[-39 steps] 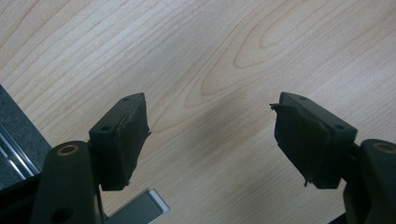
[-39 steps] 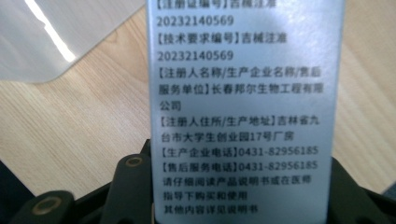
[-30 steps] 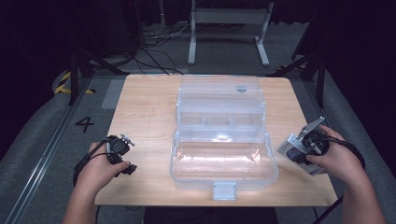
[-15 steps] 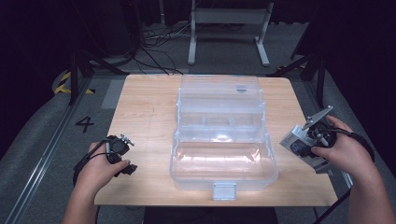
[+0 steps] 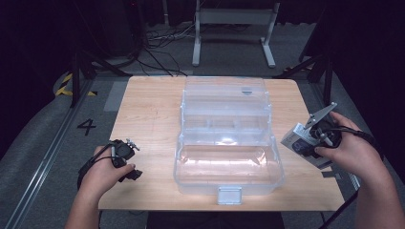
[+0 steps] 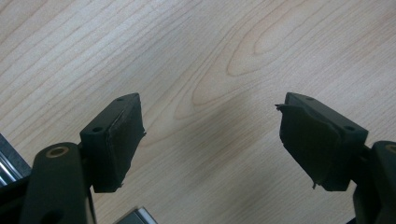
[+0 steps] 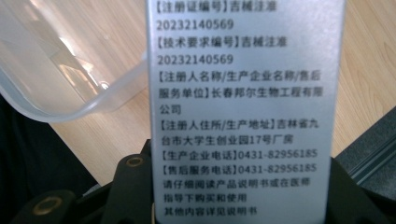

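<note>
Up off the table [image 5: 148,102], the right gripper [image 5: 319,135] clamps a small grey box [image 7: 243,107], which stands upright between its jaws and rises straight out ahead of them. One flat face (printed with rows of black Chinese text and numbers) is turned toward that gripper's camera. Just beside the gripper, toward the table's middle, sits an open clear plastic case [image 5: 228,138]. Well apart, the left gripper [image 6: 210,144] spreads wide over bare wood, holding nothing.
</note>
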`<state>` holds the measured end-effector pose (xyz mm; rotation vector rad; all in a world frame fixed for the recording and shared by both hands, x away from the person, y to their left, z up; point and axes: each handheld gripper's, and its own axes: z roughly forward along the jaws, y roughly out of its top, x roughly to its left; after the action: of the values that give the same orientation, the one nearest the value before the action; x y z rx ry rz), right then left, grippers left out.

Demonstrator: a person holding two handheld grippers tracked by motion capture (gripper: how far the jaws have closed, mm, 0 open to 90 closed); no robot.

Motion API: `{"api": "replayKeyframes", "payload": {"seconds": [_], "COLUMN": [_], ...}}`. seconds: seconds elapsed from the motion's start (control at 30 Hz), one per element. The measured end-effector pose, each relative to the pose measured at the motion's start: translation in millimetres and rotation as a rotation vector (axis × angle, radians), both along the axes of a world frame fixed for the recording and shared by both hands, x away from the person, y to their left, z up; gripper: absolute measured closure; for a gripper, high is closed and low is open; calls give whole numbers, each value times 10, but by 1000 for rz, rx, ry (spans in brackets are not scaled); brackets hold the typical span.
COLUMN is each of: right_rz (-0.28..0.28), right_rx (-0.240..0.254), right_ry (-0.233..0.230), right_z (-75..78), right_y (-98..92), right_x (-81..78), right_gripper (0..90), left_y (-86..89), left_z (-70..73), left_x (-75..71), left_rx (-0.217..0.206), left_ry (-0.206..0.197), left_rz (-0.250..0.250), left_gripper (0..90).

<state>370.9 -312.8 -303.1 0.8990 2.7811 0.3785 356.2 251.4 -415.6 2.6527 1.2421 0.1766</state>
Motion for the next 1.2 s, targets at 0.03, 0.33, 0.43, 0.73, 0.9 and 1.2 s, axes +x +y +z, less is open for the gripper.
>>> {"api": "replayKeyframes", "payload": {"seconds": [0.03,0.33,0.43,0.73,0.9,1.2], "right_rz": [8,103,128,239,292,347], "right_rx": [1,25,23,25,31,29], "right_ry": [1,-11,-9,0,15,41], "right_z": [13,135,153,159,118,49], "right_y": [26,337,456,855,1057,1322], "right_x": [-1,-22,-12,15,13,23], "right_gripper": [559,559,559,559,559,559], "left_y": [3,-19,-21,-16,-25,-33], "left_z": [-4,-18,-27,-39,-37,-39], "left_x": [1,2,5,15,17,25], "left_rx": [-2,4,3,-9,-8,14], "left_ry": [-3,6,9,-18,-39,-65], "left_rz": [1,-4,-9,1,-12,-31], "left_gripper": [222,219,215,194,184,196]}}
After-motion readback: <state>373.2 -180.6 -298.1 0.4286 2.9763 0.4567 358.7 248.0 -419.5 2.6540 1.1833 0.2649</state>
